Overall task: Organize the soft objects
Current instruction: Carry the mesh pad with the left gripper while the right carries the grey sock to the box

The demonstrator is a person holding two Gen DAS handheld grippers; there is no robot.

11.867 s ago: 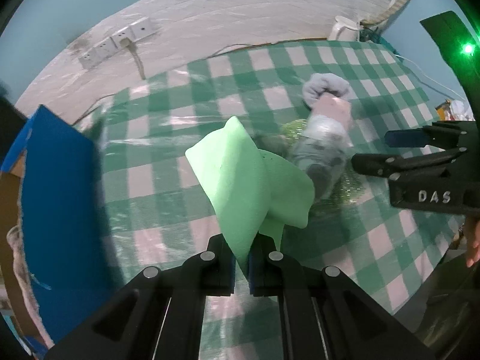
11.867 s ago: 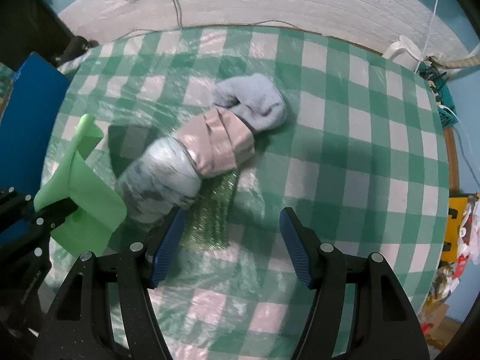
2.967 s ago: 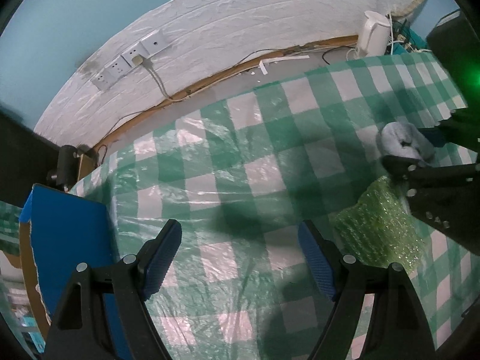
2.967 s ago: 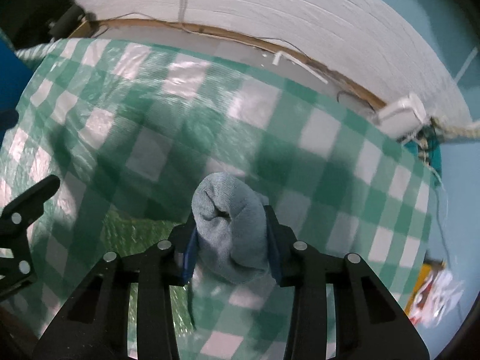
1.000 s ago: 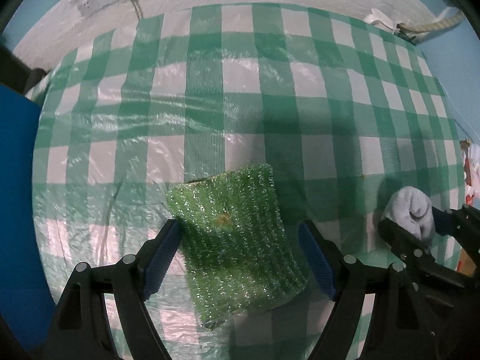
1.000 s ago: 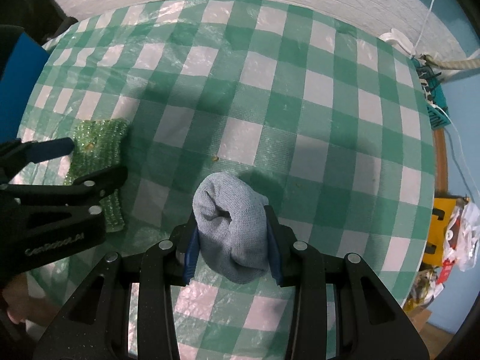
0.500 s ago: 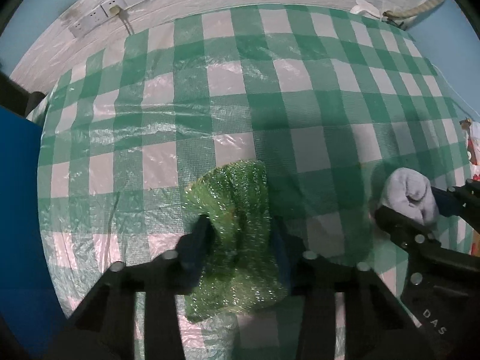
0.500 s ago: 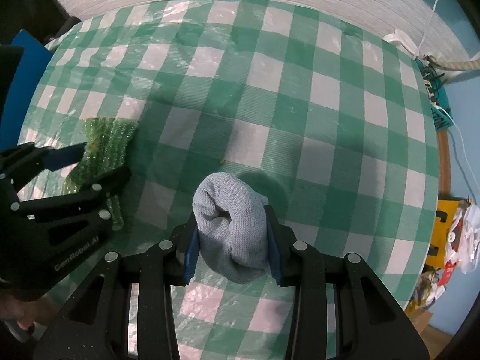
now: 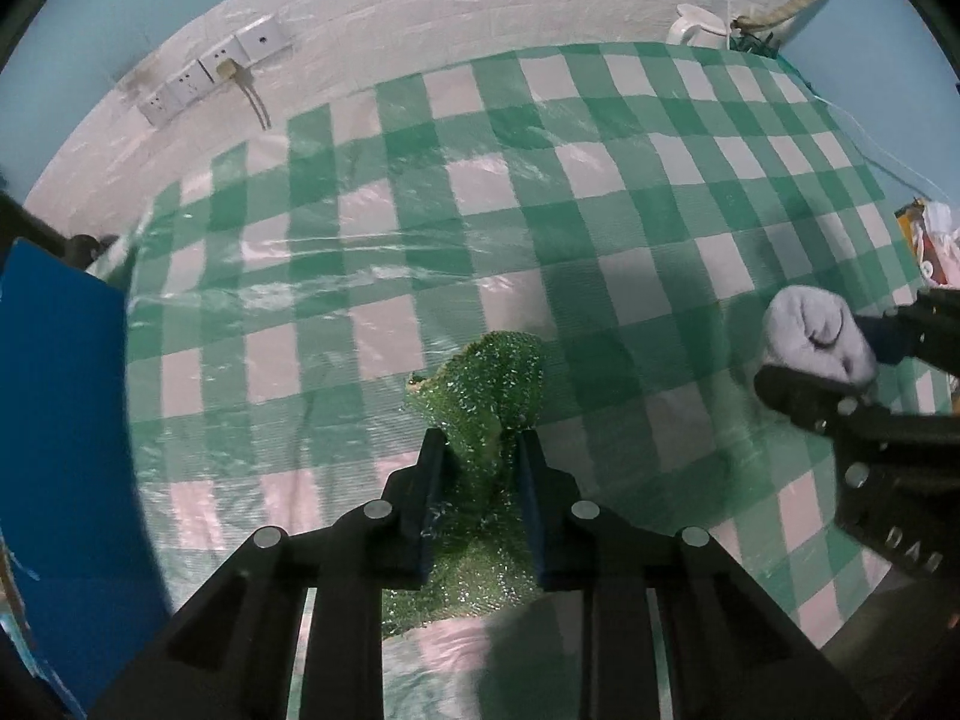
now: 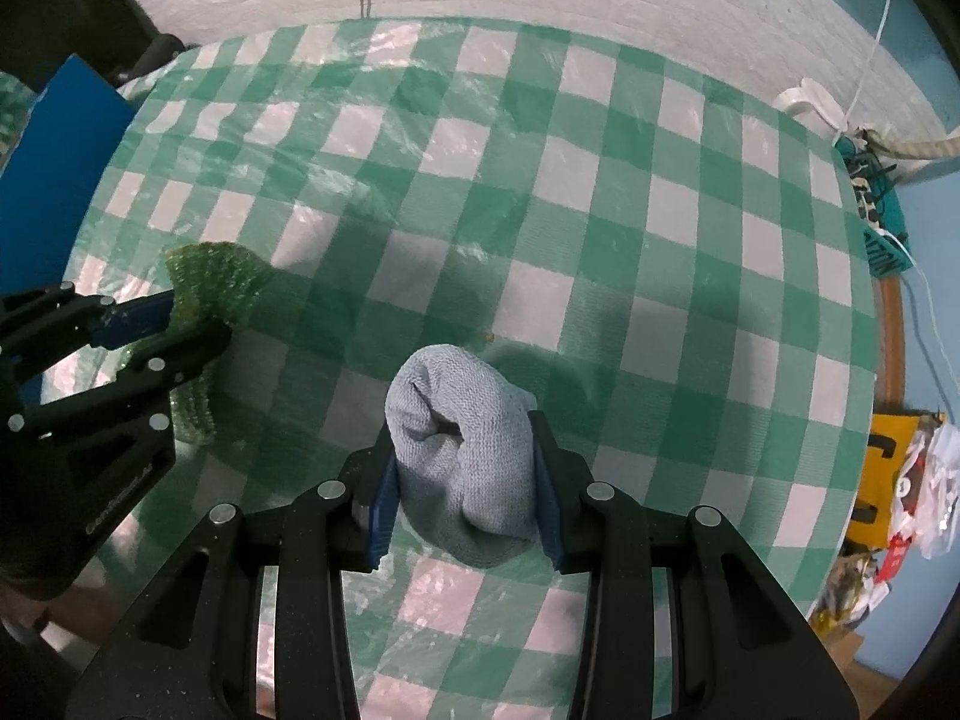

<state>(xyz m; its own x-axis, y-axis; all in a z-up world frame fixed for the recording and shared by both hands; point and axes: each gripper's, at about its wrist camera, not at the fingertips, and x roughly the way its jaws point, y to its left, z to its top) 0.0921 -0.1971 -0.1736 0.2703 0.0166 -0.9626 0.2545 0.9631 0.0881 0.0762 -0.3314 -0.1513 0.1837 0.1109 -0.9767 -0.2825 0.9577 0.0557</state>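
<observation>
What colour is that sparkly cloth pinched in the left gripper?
Glittery green scouring cloth, clearest in the left wrist view.

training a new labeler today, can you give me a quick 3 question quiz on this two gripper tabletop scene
1. True or false: the right gripper is shut on a rolled grey sock.
2. What lies between the fingers of the left gripper as its jaws are closing?
A. a white kettle
B. a glittery green scrubbing cloth
C. a blue box
3. Fill in: the table is covered by a green and white ______ cloth.

Key: 1 true; 2 B, the green scrubbing cloth, bunched up between the pads; 3 checked.
</observation>
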